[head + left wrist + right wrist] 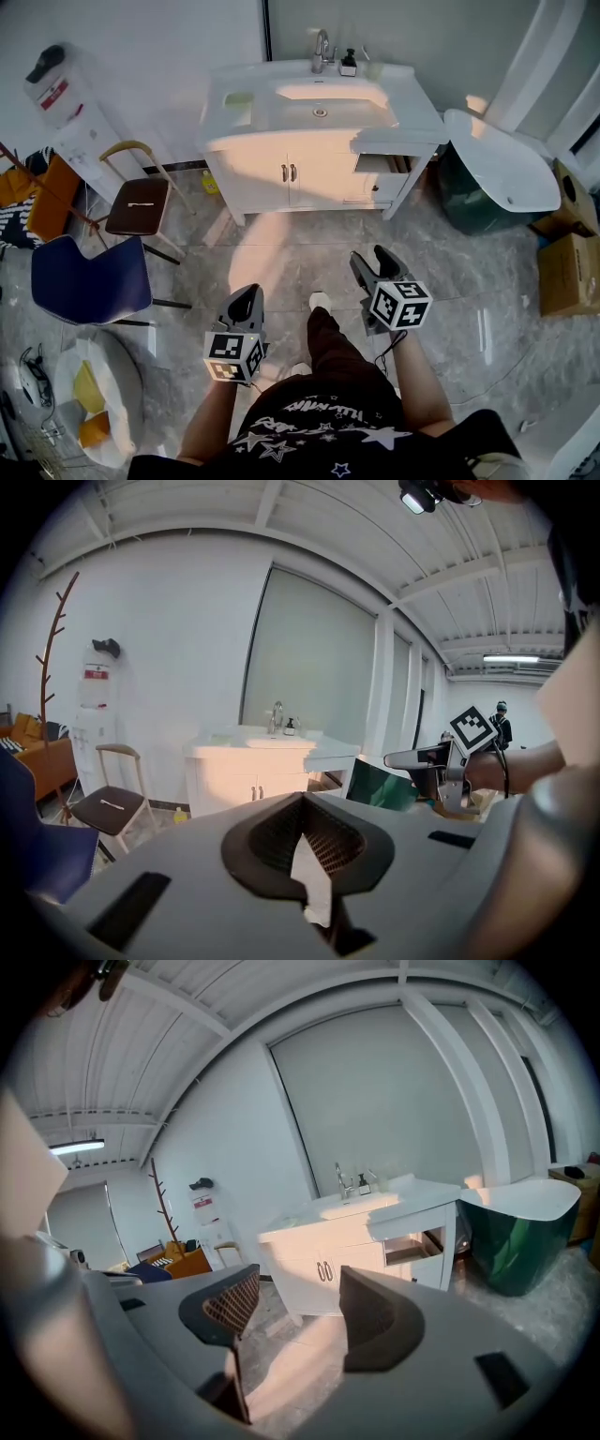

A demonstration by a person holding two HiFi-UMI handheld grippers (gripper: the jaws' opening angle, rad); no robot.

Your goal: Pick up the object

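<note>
Left hand-held gripper (302,803) together | right hand-held gripper (298,1302) apart, empty | ceiling (281,997): gripper views only

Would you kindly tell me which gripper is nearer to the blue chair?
Left. The left gripper hangs to the right of the blue chair; the right gripper is farther right still.

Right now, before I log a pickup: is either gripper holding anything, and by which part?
Nothing is held. The left gripper is shut and empty; the right gripper is open, with nothing between its jaws.
</note>
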